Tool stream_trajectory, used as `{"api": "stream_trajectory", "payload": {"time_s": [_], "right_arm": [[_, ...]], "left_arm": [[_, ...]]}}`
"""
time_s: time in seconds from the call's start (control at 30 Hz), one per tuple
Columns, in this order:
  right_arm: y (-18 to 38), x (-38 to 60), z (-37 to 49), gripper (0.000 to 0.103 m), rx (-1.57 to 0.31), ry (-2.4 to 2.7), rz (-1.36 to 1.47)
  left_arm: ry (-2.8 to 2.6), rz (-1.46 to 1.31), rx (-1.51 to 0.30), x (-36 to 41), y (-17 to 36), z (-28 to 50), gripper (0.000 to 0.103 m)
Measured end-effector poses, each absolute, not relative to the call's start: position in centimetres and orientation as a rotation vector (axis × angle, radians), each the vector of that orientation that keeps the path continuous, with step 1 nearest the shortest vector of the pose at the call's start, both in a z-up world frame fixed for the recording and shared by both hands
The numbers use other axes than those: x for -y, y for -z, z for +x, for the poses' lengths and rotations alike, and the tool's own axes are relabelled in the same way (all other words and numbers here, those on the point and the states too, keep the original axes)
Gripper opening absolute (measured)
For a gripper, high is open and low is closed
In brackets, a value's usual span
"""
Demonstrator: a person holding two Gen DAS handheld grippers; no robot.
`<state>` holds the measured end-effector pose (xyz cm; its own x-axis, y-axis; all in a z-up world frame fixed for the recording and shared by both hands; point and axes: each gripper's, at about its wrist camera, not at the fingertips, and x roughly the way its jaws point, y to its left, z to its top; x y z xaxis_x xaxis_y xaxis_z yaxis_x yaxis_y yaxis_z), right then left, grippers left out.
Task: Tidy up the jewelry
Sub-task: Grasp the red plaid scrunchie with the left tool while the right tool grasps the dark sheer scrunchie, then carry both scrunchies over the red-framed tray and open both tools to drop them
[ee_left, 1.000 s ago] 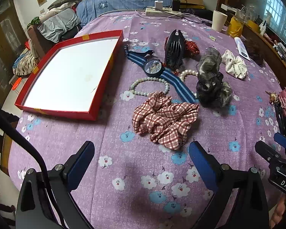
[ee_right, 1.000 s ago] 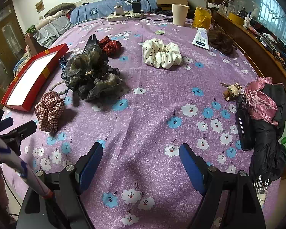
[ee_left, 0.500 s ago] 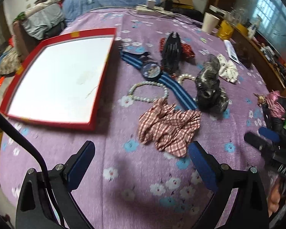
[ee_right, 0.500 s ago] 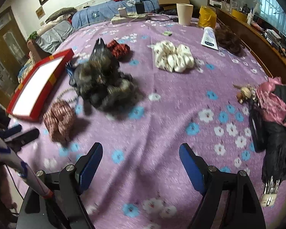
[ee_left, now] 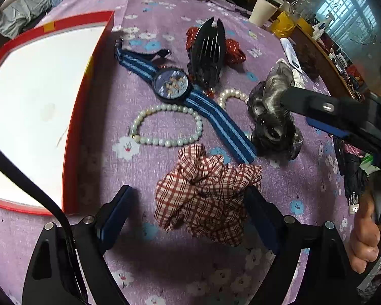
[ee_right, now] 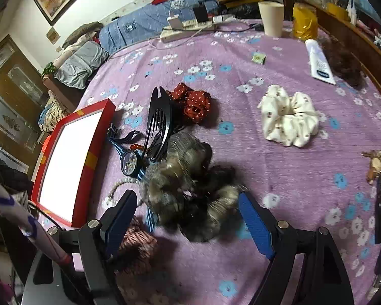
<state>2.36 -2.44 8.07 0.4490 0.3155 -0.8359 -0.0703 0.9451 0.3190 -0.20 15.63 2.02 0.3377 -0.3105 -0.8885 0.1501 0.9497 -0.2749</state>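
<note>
Left gripper [ee_left: 188, 218] is pointing steeply down with its jaws spread; they have just been closing a little, and the plaid scrunchie [ee_left: 205, 195] is lying between the blue pads [ee_left: 114, 216], the right pad at the fabric's edge, the left pad apart from it. The scrunchie is red-and-white check, crumpled, sitting at lower centre of the left wrist view. Right gripper [ee_right: 188, 218] is also standing spread, its jaws straddling the grey-black scrunchie [ee_right: 190, 198], a gauzy, fuzzy bundle at lower centre of the right wrist view; contact with the pads cannot be told through the blur. Just above the plaid scrunchie a pearl bracelet [ee_left: 165, 125] is lying in an open loop, touching the blue striped watch [ee_left: 174, 84], whose strap is running diagonally from upper left to lower right. Above the watch a black claw clip [ee_left: 208, 48] is resting against a red dotted scrunchie [ee_left: 235, 50]. A red tray [ee_left: 73, 137] with a white floor is filling the left of the frame. A white scrunchie [ee_right: 289, 119] is lying well apart at the right in the right wrist view. Everything is sitting on a purple floral cloth [ee_right: 279, 172]; a cup [ee_right: 271, 17] and power strip [ee_right: 188, 29] are standing along the far edge.
</note>
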Motion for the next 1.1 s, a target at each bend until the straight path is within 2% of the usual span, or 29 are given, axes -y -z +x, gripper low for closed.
{"api": "stream_trajectory", "payload": {"time_s": [0.07,0.1,0.13,0.17,0.2,0.23,0.27,0.37,0.47,0.7,1.1], "right_arm": [[-7.5,1.9,3.1,0.086,-1.103,-0.244,0.263],[-7.2,1.8,3.4,0.086,-1.112,-0.243,0.268],[-6.8,1.6,3.6,0.083,-1.124,-0.238,0.268],[-6.5,1.3,3.8,0.074,-1.137,-0.237,0.267],[-6.1,1.3,3.9,0.068,-1.149,-0.235,0.267],[-5.8,1.2,4.0,0.052,-1.165,-0.232,0.272],[-5.4,1.2,4.0,0.037,-1.183,-0.231,0.284],[-5.3,1.8,3.6,0.02,-1.194,-0.242,0.313],[-6.1,2.3,3.1,0.015,-1.178,-0.256,0.315],[-8.0,3.3,1.8,0.014,-1.14,-0.275,0.333],[-12.2,1.3,0.2,0.014,-1.063,-0.355,0.292]], "left_arm": [[0.308,-0.151,-1.185,-15.4,-2.0,-0.2,0.084],[0.306,-0.153,-1.181,-15.4,-2.1,-0.2,0.079],[0.3,-0.146,-1.176,-15.4,-2.1,-0.3,0.059],[0.296,-0.129,-1.179,-15.2,-2.2,-0.3,0.033],[0.298,-0.126,-1.191,-15.1,-2.2,-0.3,0.02],[0.311,-0.144,-1.213,-15.2,-2.0,-0.3,0.01],[0.318,-0.17,-1.218,-15.4,-2.1,-0.4,0.01],[0.315,-0.198,-1.193,-15.9,-3.3,-1.2,0.009],[0.322,-0.234,-1.156,-16.9,-5.2,-2.3,0.009],[0.24,-0.27,-1.088,-19.9,-8.4,-4.0,0.009],[0.054,-0.26,-1.019,-26.1,-11.0,-5.2,0.009]]}}
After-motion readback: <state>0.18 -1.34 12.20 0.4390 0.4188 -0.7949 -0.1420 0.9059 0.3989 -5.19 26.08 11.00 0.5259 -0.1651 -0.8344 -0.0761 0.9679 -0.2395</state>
